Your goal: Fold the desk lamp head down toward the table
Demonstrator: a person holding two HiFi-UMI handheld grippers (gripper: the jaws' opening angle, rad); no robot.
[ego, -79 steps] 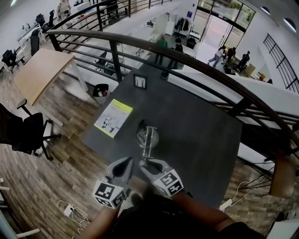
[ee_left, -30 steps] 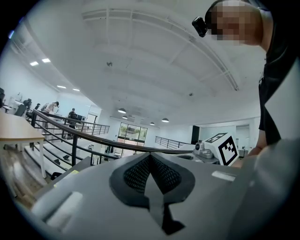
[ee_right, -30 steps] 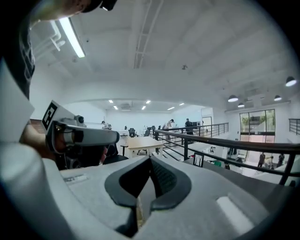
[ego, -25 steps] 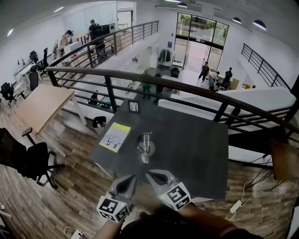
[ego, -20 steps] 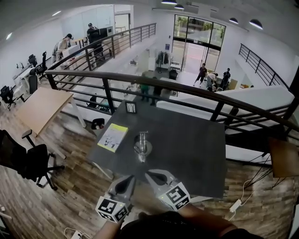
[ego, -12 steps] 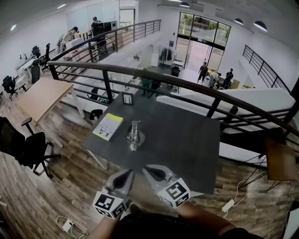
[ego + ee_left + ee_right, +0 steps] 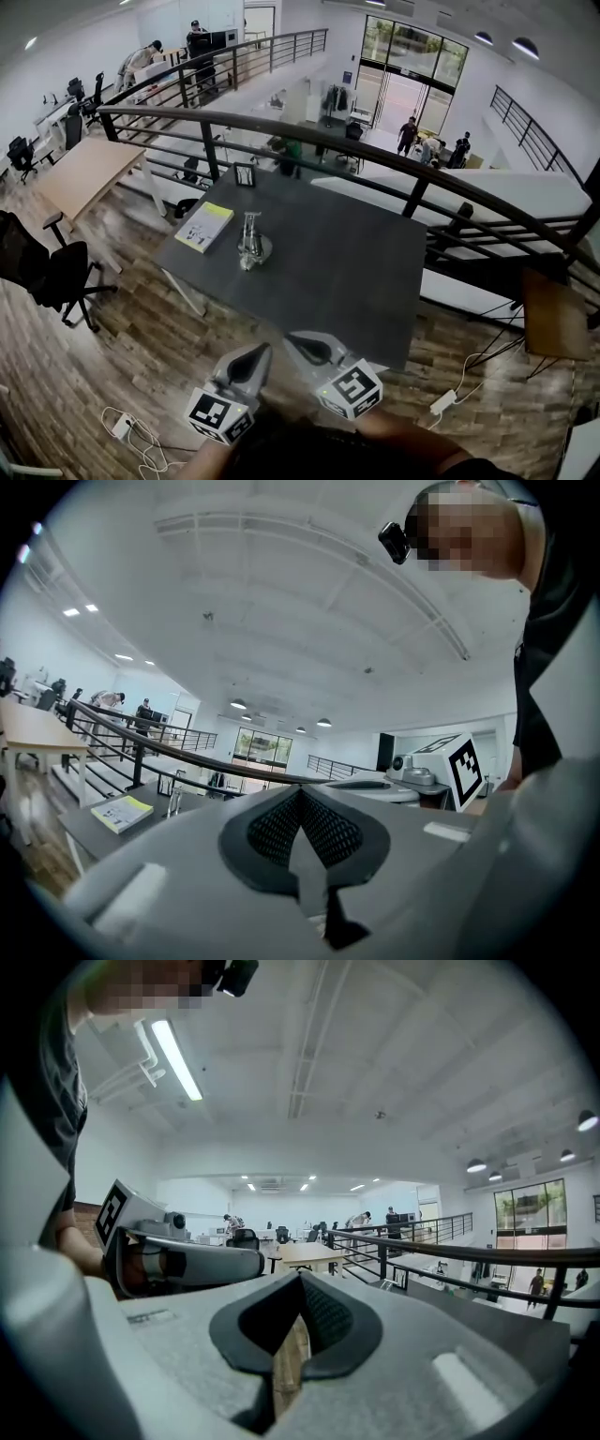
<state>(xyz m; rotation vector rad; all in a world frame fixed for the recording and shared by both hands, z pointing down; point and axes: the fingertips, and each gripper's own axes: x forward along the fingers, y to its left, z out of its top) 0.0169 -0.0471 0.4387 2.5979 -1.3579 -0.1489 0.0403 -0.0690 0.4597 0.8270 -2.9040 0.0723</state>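
A yellow booklet (image 7: 205,226) was seen near the left edge of the table (image 7: 347,272). The desk lamp (image 7: 250,242) stood just right of it, its head's angle too small to be judged. The left gripper (image 7: 257,354) and right gripper (image 7: 296,343) were held shut and empty, well short of the table. If nudged by shut jaws, the lamp could be toppled or slid into the booklet. No print could be read.

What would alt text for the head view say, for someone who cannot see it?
Seen from above, the left gripper and right gripper hover closed and empty at the bottom, short of a dark table beside a railing. On the table are a small desk lamp and a yellow booklet.
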